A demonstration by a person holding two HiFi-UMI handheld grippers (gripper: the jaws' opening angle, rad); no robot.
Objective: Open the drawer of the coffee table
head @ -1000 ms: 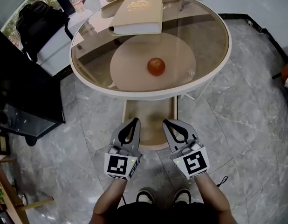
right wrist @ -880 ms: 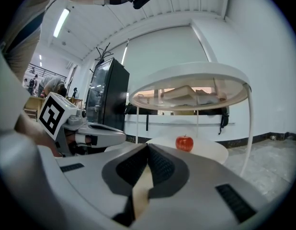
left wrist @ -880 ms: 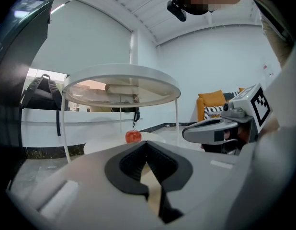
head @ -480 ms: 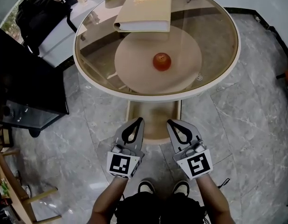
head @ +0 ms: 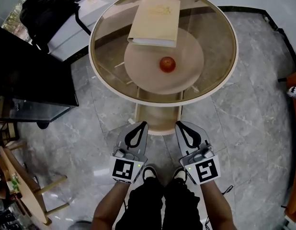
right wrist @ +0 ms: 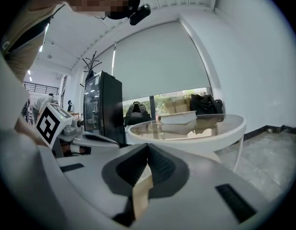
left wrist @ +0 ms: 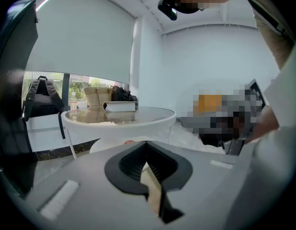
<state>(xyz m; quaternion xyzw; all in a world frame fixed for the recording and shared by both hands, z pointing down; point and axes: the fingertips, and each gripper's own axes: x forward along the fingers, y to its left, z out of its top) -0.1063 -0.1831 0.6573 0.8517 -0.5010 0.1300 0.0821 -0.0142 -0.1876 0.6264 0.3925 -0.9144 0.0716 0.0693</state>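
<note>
The round glass-topped coffee table (head: 225,66) stands ahead of me. Its wooden drawer (head: 157,120) sticks out from under the rim toward me, and nothing shows inside it. A red fruit (head: 167,64) lies on the shelf beneath the glass, and a cream book (head: 155,21) rests on top. My left gripper (head: 142,124) and right gripper (head: 179,124) hover side by side above the floor just short of the drawer's front, both shut and empty. The left gripper (left wrist: 147,143) and the right gripper (right wrist: 148,145) each point at the table (left wrist: 119,116) (right wrist: 186,126) from a little way off.
A black cabinet (head: 28,75) stands to the left with a black backpack (head: 42,11) behind it. A wooden chair (head: 23,186) is at the lower left. The person's shoes (head: 149,172) and dark trousers show under the grippers on the grey marble floor.
Both grippers have risen together, still shut, and the view has lifted with them. The table looks smaller, and the person's legs and shoes have come into sight. The drawer stays out.
</note>
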